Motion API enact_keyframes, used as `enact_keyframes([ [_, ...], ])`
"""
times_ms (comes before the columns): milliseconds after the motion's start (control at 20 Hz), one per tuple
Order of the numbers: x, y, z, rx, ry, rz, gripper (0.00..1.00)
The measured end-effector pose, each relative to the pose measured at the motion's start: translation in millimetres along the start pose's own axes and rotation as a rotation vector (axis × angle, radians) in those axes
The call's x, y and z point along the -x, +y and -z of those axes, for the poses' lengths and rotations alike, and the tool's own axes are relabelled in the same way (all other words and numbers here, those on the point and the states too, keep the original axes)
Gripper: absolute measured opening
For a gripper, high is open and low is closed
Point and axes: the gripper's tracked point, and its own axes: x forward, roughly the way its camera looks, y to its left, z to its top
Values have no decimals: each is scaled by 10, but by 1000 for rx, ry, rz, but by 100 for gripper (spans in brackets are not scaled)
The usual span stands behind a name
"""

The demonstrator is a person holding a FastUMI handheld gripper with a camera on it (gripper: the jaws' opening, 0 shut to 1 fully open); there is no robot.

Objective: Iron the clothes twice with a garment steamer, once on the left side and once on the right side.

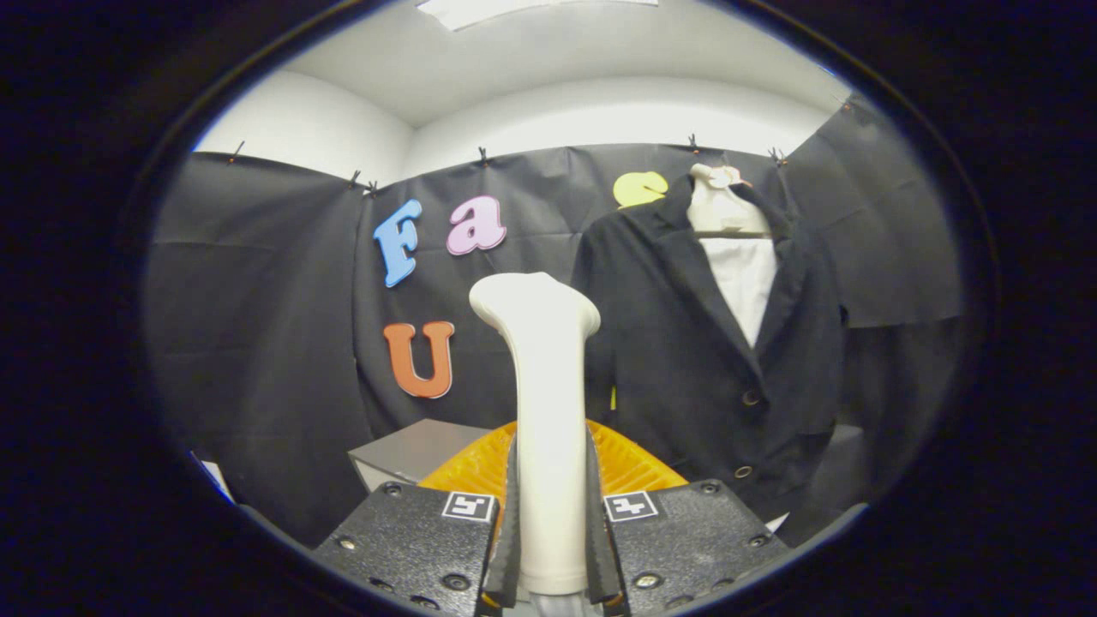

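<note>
The tool (548, 531), at the bottom centre of the frame, is clamped on the white garment steamer (543, 403), both fingers (511, 548) pressing its upright handle, the flared head rising to mid-frame. Behind the handle sits an orange ribbed object (630, 463), with a grey box (411, 450) to its left. A dark jacket (703, 343) hangs over a white form (744, 274) at right of centre, beyond the steamer.

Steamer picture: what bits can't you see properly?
- Steamer: its face points away, its base sinks between the gripper fingers clamping it.
- Orange thing: mostly hidden behind the steamer and fingers.
- Jacket: hem hidden behind the gripper body, buttons too small.
- Grey box: partly hidden.
</note>
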Motion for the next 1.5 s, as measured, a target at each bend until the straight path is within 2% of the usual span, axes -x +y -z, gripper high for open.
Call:
enact_keyframes([
  [150,92,-421,-326,47,-84,99,33],
  [250,84,-604,-466,38,-118,125,33],
  [400,10,-910,-668,100,-168,172,33],
  [550,-140,-1070,-756,143,-193,184,33],
  [800,-448,-1243,-591,117,-150,188,33],
  [1050,-634,-1432,-222,54,-34,185,33],
  [1400,-521,-1652,2,74,-4,184,33],
  [1500,-453,-1726,201,31,44,204,33],
])
